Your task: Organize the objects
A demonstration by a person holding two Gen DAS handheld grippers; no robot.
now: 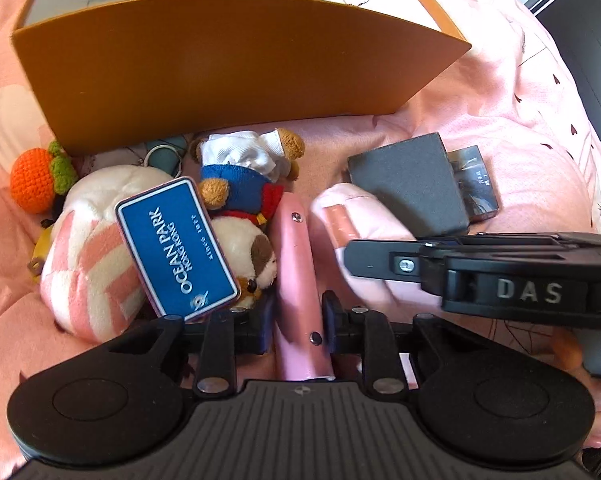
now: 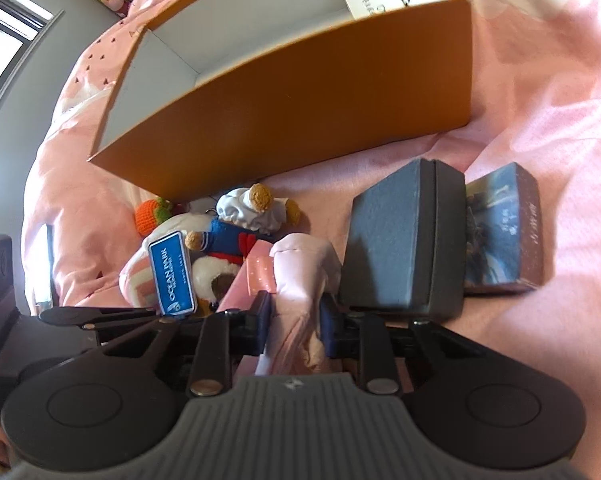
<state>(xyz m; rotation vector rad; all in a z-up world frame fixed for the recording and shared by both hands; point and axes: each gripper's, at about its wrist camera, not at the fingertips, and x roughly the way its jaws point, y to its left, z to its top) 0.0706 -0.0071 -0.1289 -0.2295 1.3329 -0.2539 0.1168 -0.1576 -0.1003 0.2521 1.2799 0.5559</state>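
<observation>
Pink satin pouch (image 2: 300, 272) sits on the bed, near edge of the clutter, pinched between the pads of the right tool (image 2: 296, 312). Just to its left a stiff pink case (image 1: 296, 280) with small rivets is clamped edge-on in the left tool (image 1: 298, 320). Both tools clenched, each on its own item, almost touching. Orange box (image 1: 228, 80) stands open on the far side, apparently the destination; its near wall is tall. Risks, as judged: pouch fabric is slick and slack, so it could slide through the pads on a lift, or trail and catch the box wall. Case is gripped by a narrow edge and may pivot or twist out. If pouch and case are joined, pulling the tools apart would strain the hold. Plush bear (image 1: 240, 184) and blue park tag (image 1: 176, 244) crowd the left; grey box (image 2: 392, 240) crowds the right. A careless swing could drag or topple any of them.
</observation>
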